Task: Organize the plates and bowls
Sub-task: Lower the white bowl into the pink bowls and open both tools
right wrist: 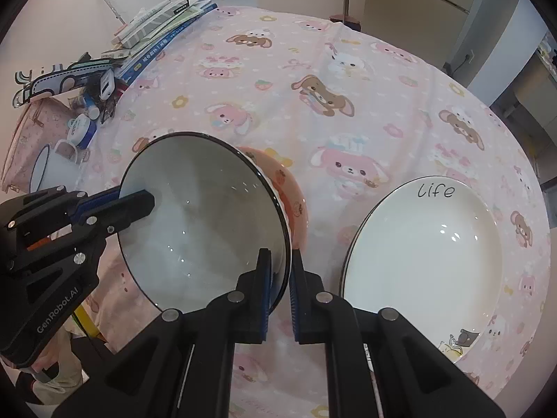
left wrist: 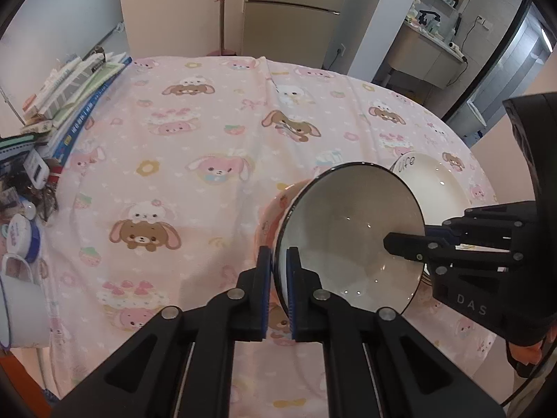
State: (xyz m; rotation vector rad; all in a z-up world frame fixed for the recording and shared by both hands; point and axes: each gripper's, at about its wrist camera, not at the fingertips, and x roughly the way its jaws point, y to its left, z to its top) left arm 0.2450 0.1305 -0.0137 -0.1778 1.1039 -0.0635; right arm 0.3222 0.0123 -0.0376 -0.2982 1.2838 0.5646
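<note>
A white bowl with a thin black rim (left wrist: 348,237) (right wrist: 205,216) is held over a pink patterned bowl (left wrist: 275,216) (right wrist: 289,195) on the pink cartoon tablecloth. My left gripper (left wrist: 278,275) is shut on the white bowl's left rim and shows in the right wrist view (right wrist: 135,205). My right gripper (right wrist: 280,278) is shut on the bowl's opposite rim and shows in the left wrist view (left wrist: 403,244). A white deep plate marked "life" (right wrist: 421,261) (left wrist: 431,188) lies on the cloth to the right of the bowls.
A pile of books (left wrist: 76,97) (right wrist: 163,24) lies at the table's far left edge. A white enamel mug (left wrist: 21,310) (right wrist: 48,170), a small round tin (left wrist: 21,237) and loose clutter sit along the left edge. A fridge and a doorway stand behind the table.
</note>
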